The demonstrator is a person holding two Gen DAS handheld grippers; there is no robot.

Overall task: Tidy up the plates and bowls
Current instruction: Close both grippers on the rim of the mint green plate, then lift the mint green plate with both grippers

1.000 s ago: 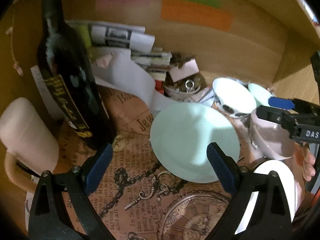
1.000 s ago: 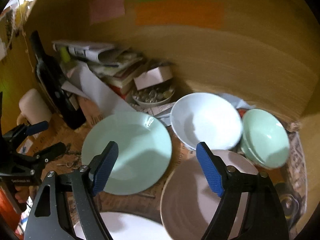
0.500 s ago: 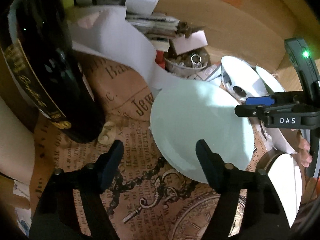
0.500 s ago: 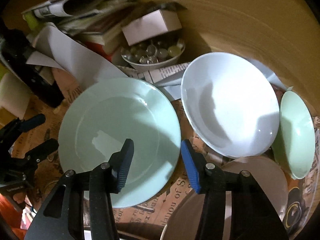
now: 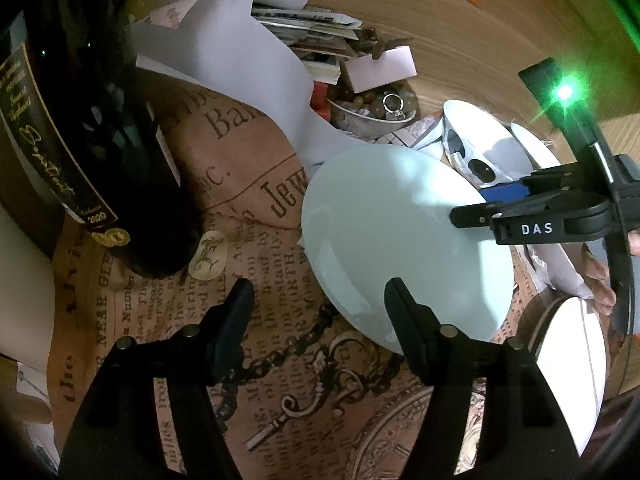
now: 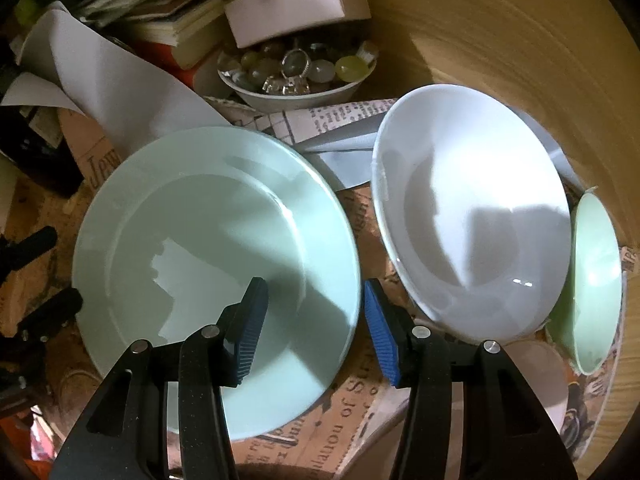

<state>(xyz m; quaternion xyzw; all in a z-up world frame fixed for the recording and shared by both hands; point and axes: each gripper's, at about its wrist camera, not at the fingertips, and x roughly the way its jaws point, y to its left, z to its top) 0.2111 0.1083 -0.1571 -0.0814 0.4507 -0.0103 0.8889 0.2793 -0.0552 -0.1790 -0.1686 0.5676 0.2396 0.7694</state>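
A pale green plate (image 5: 400, 232) (image 6: 208, 240) lies on printed brown paper. My left gripper (image 5: 318, 302) (image 6: 40, 276) is low at its left rim. Its jaws are closing, the rim lies between them, and the pads do not press on it. My right gripper (image 6: 316, 328) (image 5: 492, 204) straddles the plate's right rim with a gap on both sides. A white bowl (image 6: 472, 208) (image 5: 476, 148) leans to the right of the plate. Beside it stands a small green bowl (image 6: 596, 280). A white plate (image 5: 572, 376) lies at the near right.
A dark wine bottle (image 5: 80, 120) stands close to the left of the plate. At the back are a small bowl of stones (image 6: 296, 76), a white box (image 6: 296, 4), stacked papers and a curled white sheet (image 5: 240, 64). A wooden wall (image 6: 500, 40) closes the back and right.
Both grippers came down toward the green plate and their jaws narrowed. The right one tipped downward and now spans the plate's right rim.
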